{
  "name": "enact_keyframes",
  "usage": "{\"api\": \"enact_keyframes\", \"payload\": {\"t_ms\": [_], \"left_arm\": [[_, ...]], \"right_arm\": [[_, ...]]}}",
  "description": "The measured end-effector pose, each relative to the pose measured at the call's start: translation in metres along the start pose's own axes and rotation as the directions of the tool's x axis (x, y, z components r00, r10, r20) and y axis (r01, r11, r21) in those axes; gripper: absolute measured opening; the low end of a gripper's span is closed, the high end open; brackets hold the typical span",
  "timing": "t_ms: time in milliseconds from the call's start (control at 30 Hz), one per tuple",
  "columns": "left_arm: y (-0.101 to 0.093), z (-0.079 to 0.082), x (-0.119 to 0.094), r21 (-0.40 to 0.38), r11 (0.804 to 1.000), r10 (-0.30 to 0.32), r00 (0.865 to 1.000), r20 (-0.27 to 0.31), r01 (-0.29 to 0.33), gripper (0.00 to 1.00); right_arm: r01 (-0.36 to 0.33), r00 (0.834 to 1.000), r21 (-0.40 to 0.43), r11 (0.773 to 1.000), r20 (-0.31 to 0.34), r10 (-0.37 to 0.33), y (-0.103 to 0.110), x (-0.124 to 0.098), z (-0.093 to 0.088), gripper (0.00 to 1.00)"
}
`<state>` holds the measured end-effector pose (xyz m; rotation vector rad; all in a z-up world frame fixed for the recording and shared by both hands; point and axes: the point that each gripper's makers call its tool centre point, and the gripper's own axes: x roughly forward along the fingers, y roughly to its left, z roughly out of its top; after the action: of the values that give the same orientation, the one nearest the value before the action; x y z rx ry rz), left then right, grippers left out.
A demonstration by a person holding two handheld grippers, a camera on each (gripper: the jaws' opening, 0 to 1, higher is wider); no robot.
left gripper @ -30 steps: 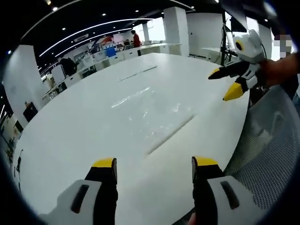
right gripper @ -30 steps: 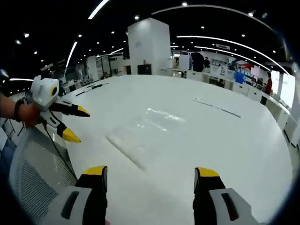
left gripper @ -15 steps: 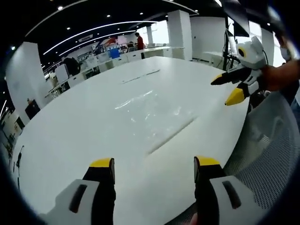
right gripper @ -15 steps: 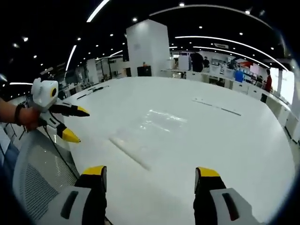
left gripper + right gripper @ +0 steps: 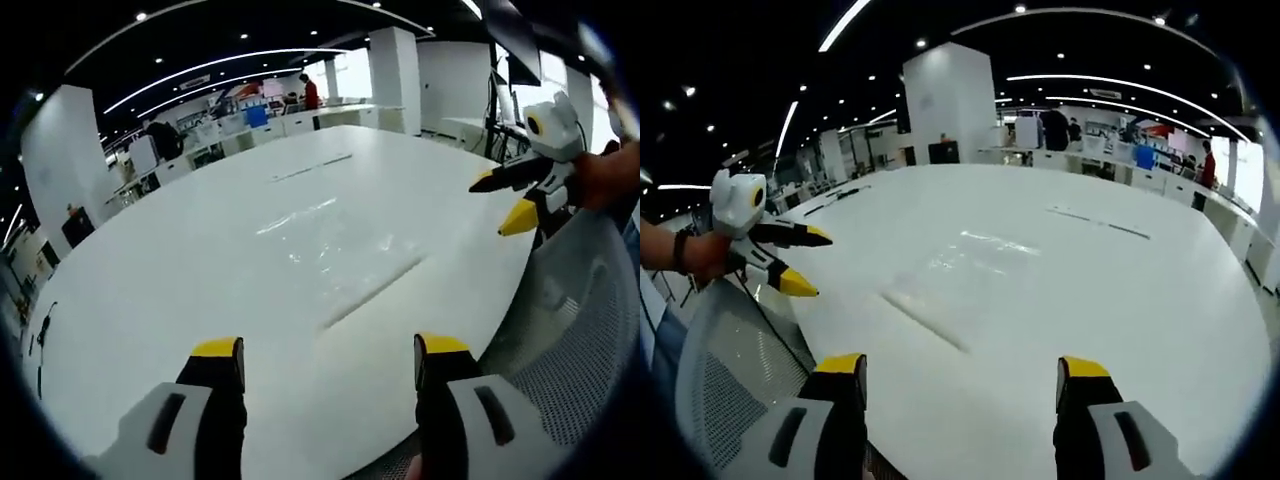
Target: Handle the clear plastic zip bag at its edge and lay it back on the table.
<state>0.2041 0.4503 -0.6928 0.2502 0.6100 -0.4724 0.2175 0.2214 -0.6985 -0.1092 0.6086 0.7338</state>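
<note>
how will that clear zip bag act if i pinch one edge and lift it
The bag lies flat and wrinkled on the table, so it will probably droop limply from a pinched edge. It looks empty and thin, so likely very light. Its glossy film may slip between the jaws or cling to the smooth tabletop.

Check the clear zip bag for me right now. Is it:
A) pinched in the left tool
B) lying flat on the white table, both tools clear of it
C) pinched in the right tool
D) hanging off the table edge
B: the clear zip bag lies flat on the white table, with the left tool and right tool open and apart from it.
</note>
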Motion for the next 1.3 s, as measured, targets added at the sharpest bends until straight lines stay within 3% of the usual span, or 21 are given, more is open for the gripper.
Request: {"api": "enact_keyframes", "payload": {"t_ms": [233,933,1300], "left_arm": [[0.0,0.001,-0.006,-0.026,1.0,0.003,1.0,0.019,-0.003,0.67],[-0.004,-0.003,-0.001,-0.004,1.0,-0.002,1.0,-0.013,0.001,0.66],[0.004,0.002,-0.002,-0.035,0.999,0.016,1.0,0.025,-0.015,0.66]], "right_arm": [[0.016,1.0,0.002,1.0,0.016,-0.016,-0.008,-0.008,0.002,0.77],[0.045,0.997,0.049,0.998,0.057,-0.048,-0.015,-0.018,0.004,0.77],[0.042,0.997,0.045,0.998,0.057,-0.045,-0.013,-0.018,0.006,0.77]]}}
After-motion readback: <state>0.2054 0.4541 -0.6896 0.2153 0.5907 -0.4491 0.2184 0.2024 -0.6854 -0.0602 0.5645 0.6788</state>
